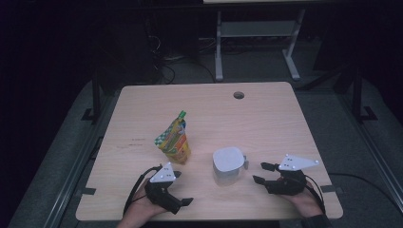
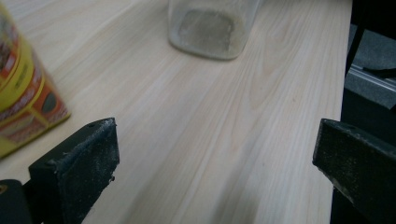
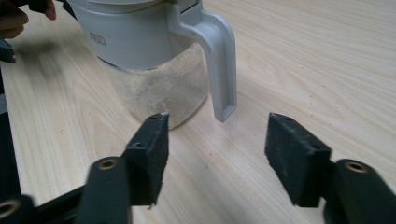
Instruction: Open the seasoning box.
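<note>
A clear jug with a white lid (image 1: 227, 164) (image 3: 144, 51) stands near the table's front middle, its white handle (image 3: 219, 60) turned toward my right gripper (image 1: 260, 172) (image 3: 217, 142). That gripper is open, a short way from the handle, nothing between its jaws. A yellow and orange spouted pouch (image 1: 175, 140) (image 2: 21, 93) stands upright left of the jug. My left gripper (image 1: 182, 187) (image 2: 210, 158) is open near the front edge, below the pouch, holding nothing. The jug's base (image 2: 210, 30) lies ahead of it.
The wooden table (image 1: 209, 114) has a round cable hole (image 1: 238, 95) at the back. A metal desk frame (image 1: 256, 42) stands on the floor beyond. Rails run along both sides of the table.
</note>
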`<action>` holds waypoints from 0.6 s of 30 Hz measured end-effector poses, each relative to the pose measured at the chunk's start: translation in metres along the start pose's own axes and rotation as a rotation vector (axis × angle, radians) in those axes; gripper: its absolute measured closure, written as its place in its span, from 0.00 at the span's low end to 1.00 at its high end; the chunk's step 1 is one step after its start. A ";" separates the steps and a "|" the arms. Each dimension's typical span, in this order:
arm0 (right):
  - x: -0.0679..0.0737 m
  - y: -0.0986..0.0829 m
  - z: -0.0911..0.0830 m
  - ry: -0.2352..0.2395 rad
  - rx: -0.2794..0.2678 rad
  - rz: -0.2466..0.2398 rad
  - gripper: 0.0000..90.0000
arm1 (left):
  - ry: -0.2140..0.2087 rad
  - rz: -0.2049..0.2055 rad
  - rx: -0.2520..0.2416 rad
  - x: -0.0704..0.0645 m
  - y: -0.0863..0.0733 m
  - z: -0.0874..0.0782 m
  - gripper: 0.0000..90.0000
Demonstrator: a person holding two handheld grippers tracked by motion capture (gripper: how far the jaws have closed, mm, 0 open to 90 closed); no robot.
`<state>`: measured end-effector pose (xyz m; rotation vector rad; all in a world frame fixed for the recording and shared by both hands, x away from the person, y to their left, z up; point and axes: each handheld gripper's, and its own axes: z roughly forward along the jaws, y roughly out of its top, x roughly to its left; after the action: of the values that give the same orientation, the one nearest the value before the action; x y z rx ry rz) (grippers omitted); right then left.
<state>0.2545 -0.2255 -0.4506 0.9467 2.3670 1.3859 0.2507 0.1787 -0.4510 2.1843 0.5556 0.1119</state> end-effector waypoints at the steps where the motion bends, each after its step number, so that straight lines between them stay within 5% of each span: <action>1: 0.001 0.000 0.000 -0.001 -0.002 0.004 0.40 | -0.004 0.000 -0.006 0.000 0.002 0.001 0.00; 18: 0.002 -0.004 -0.002 -0.002 -0.017 0.010 0.33 | -0.053 0.042 -0.065 0.003 0.040 0.025 0.00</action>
<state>0.2503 -0.2265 -0.4528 0.9568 2.3487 1.4055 0.2742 0.1402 -0.4366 2.1303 0.4704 0.0934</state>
